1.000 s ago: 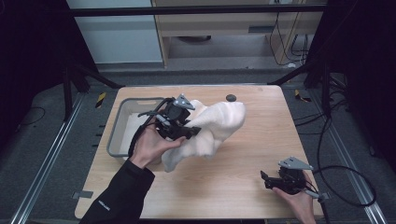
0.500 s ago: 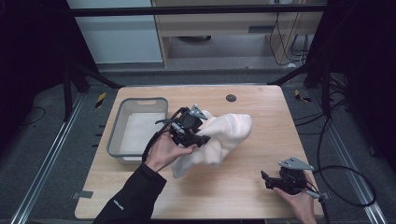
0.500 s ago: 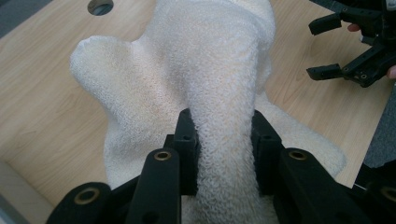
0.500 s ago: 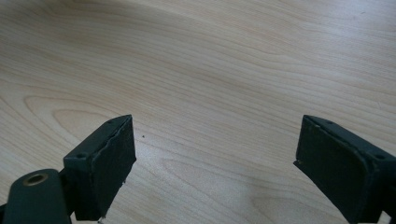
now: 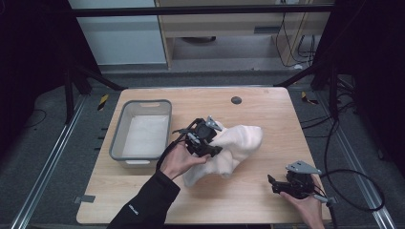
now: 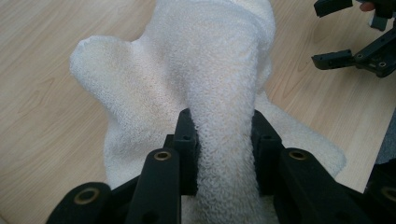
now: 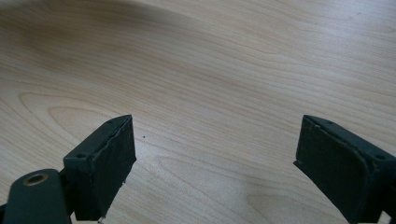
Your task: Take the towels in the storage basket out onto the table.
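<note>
On the light wooden table (image 5: 143,200) a white terry towel (image 5: 234,148) lies crumpled near the middle, its bulk spreading toward the right and a narrower end reaching down toward the person's side. The left hand-held gripper (image 5: 210,140) is over the towel's left part, held in the person's left hand (image 5: 179,160), whose dark sleeve (image 5: 143,207) comes in from the bottom edge. In the left gripper view its two black jaws pinch a raised fold of the towel (image 6: 224,116) between them, the cloth bunched into a thick ridge that runs up and away from the jaws, with a rounded lobe off to the left lying on the wood. To the left of the towel, just beside the hand, a grey rectangular tub (image 5: 117,143) stands on the table with something white lying flat in its bottom. A small dark round spot (image 5: 236,100) sits on the table near its far edge. The right hand-held gripper (image 5: 274,183) rests low near the table's near right corner, well apart from the towel, gripped by the right hand (image 5: 305,202), its cable (image 5: 353,181) looping off the table's right side. In the right gripper view its jaws stand spread wide with bare wood grain (image 7: 210,93) between them
</note>
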{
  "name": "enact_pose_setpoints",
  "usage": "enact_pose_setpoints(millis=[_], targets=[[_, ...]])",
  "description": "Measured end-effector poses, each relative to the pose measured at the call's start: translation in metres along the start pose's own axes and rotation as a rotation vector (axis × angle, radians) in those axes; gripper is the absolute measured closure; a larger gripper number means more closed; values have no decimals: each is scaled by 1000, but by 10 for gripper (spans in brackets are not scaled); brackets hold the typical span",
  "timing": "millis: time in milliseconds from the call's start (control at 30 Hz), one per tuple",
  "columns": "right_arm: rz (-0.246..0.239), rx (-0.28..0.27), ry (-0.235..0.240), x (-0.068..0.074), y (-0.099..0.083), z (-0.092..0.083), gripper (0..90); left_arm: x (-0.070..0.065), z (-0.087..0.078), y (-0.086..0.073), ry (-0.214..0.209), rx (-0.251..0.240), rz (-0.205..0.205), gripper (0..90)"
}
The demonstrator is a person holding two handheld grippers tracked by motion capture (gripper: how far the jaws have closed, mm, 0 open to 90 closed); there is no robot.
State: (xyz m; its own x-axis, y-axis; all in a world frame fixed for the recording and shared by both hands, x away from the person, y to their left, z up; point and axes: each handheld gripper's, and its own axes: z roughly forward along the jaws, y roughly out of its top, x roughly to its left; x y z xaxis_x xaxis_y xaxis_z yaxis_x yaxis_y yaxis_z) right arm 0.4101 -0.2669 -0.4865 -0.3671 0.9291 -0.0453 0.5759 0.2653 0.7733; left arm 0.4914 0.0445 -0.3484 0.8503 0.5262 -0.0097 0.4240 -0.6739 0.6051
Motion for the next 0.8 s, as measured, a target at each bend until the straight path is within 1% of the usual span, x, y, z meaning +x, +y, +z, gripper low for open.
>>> enact_pose_setpoints(millis=[200,333,500,633,800], targets=[[-3,-2,-2,0,0,0,118,-3,15,-4,-11,10,2,693],[-10,0,-2,0,0,0,119,-4,23,-7,-3,18,5,692],[-11,0,-3,0,0,0,119,-3,32,-12,1,21,4,689],[-9,-1,-1,0,-1,0,119,-3,39,-18,-5,33,4,685],[-10,0,-1,0,-1,1,119,-4,45,-23,-11,33,-2,680]])
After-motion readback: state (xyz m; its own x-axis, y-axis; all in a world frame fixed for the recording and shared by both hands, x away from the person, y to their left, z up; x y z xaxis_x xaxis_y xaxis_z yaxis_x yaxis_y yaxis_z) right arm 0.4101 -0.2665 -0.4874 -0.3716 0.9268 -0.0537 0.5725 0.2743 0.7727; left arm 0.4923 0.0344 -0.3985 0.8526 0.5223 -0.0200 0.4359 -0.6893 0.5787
